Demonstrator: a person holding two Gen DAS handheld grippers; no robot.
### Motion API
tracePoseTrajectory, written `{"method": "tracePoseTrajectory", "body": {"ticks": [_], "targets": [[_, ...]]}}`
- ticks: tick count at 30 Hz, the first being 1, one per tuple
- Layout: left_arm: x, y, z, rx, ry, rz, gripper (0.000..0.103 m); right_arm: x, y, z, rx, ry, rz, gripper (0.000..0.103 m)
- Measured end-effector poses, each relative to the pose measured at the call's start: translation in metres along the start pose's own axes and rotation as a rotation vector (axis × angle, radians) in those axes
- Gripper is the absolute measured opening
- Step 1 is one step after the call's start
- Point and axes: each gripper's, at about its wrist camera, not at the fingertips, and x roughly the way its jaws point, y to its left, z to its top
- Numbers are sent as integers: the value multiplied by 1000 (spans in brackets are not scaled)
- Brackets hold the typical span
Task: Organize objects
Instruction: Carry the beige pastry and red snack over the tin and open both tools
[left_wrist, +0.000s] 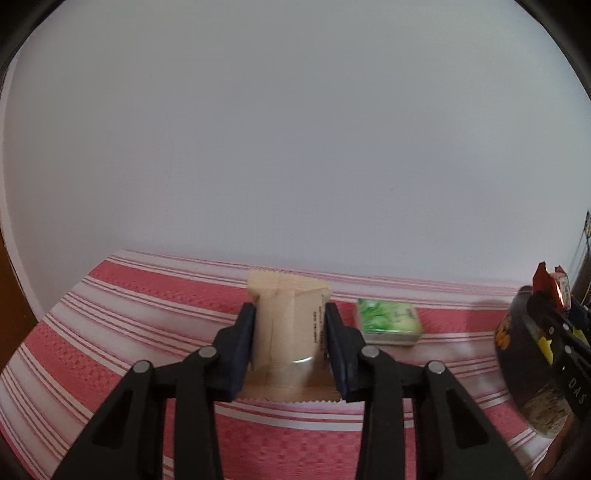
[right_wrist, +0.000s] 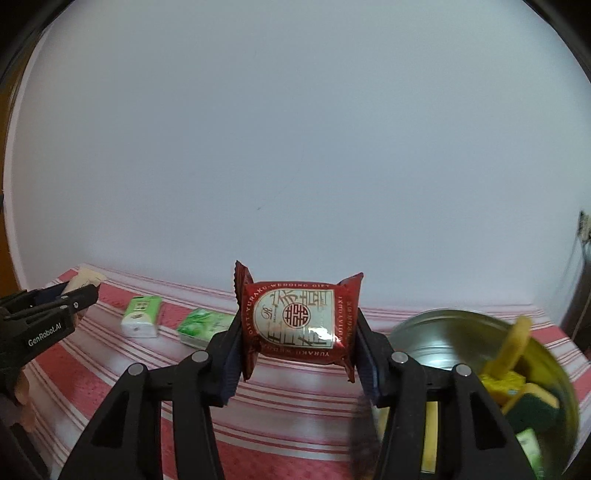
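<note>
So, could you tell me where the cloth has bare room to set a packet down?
Bare striped cloth lies in front of the two green packs, left of the tin. The tin itself is crowded with yellow and green pieces.

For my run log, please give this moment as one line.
left gripper: shut on beige packet | right gripper: shut on red packet | metal tin: partly filled

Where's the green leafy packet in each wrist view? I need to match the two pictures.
Left wrist: green packet lies on the striped cloth, just right of the left gripper and its beige packet.
Right wrist: green packet sits left of centre, beside the right gripper and its red packet.
Shared landmark: the red-and-white striped cloth.
</note>
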Motion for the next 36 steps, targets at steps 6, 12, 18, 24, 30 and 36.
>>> {"method": "tracePoseTrajectory", "body": {"ticks": [6, 12, 18, 24, 30, 36], "targets": [[-17, -29, -9, 22, -29, -33, 36, -2, -7, 5, 9, -27, -48, 55], [-34, -59, -18, 52, -50, -56, 36, -5, -26, 1, 48, -21, -62, 55], [-50, -78, -21, 45, -78, -75, 36, -18, -59, 2, 88, -23, -72, 55], [-60, -111, -27, 63, -98, -107, 36, -28, -88, -2, 97, -28, -85, 55], [-67, -144, -31, 84, -100, -141, 36, -25, -109, -2, 114, -33, -113, 55], [-73, -176, -35, 97, -100, -166, 36, -18, -132, -4, 131, -28, -145, 55]]}}
